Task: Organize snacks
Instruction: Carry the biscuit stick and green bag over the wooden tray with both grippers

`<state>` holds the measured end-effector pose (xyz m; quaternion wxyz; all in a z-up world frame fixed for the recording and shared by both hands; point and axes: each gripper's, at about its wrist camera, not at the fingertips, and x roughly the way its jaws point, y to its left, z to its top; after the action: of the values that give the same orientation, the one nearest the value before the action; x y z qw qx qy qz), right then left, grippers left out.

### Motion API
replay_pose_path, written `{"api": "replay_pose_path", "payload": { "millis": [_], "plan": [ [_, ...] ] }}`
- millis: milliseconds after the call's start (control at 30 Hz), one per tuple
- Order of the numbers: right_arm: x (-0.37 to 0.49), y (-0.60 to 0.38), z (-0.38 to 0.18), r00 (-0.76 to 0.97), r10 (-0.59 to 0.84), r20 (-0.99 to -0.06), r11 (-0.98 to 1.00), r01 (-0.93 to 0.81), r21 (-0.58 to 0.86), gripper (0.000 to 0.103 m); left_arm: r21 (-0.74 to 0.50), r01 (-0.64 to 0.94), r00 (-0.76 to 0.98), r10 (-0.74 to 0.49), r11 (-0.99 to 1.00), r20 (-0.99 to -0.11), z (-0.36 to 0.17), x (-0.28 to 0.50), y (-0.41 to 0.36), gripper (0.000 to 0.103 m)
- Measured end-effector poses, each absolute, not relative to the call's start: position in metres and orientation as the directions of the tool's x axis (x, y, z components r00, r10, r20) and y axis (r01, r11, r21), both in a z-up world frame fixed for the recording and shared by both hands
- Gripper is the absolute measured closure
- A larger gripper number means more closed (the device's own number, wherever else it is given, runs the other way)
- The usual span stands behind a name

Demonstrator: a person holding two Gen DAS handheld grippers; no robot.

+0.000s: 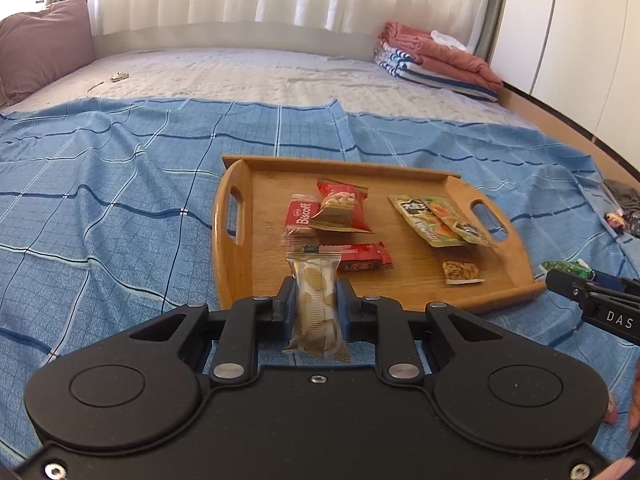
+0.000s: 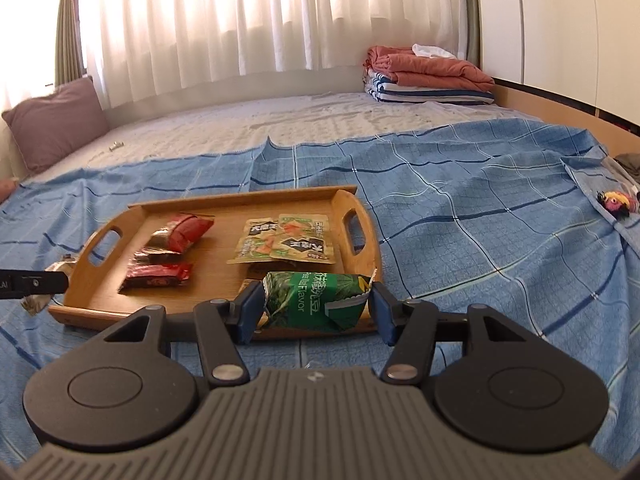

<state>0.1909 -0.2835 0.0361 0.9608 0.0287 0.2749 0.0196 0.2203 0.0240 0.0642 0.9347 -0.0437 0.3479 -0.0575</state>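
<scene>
A wooden tray (image 1: 424, 300) lies on the blue checked sheet and holds several snack packets: a Biscoff packet (image 1: 299, 216), a red nut packet (image 1: 343, 210), a red bar (image 1: 366, 257), green sachets (image 1: 440, 220) and a small nut bar (image 1: 462, 272). My left gripper (image 1: 316, 294) is shut on a clear wafer packet (image 1: 316, 304) just before the tray's near edge. My right gripper (image 2: 318, 300) is shut on a green snack packet (image 2: 316, 300) over the tray's (image 2: 160, 206) near right corner. The right gripper also shows in the left wrist view (image 1: 560, 280).
The blue sheet (image 1: 100, 200) covers the near half of a bed. A mauve pillow (image 1: 44, 48) lies at the far left, folded blankets (image 1: 436, 60) at the far right. A small colourful toy (image 2: 618, 202) sits at the right edge.
</scene>
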Motion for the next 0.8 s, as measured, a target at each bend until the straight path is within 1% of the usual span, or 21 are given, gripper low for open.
{"api": "replay_pose_path", "payload": {
  "millis": [267, 567, 800],
  "plan": [
    [0.231, -0.285, 0.022, 0.809, 0.050, -0.586, 0.997, -0.010, 0.072, 0.043, -0.121, 0.043, 0.712, -0.115, 0.992, -0.693, 0.041, 0.257, 0.030, 0.083],
    [0.265, -0.279, 0.008, 0.768, 0.057, -0.638, 0.997, -0.016, 0.070, 0.043, -0.085, 0.040, 0.702, -0.088, 0.996, -0.706, 0.024, 0.286, 0.026, 0.083],
    [0.286, -0.281, -0.001, 0.751, 0.086, -0.654, 0.993, -0.014, 0.116, 0.043, -0.092, 0.024, 0.697, -0.083, 0.995, -0.712, 0.011, 0.302, 0.029, 0.083]
  ]
}}
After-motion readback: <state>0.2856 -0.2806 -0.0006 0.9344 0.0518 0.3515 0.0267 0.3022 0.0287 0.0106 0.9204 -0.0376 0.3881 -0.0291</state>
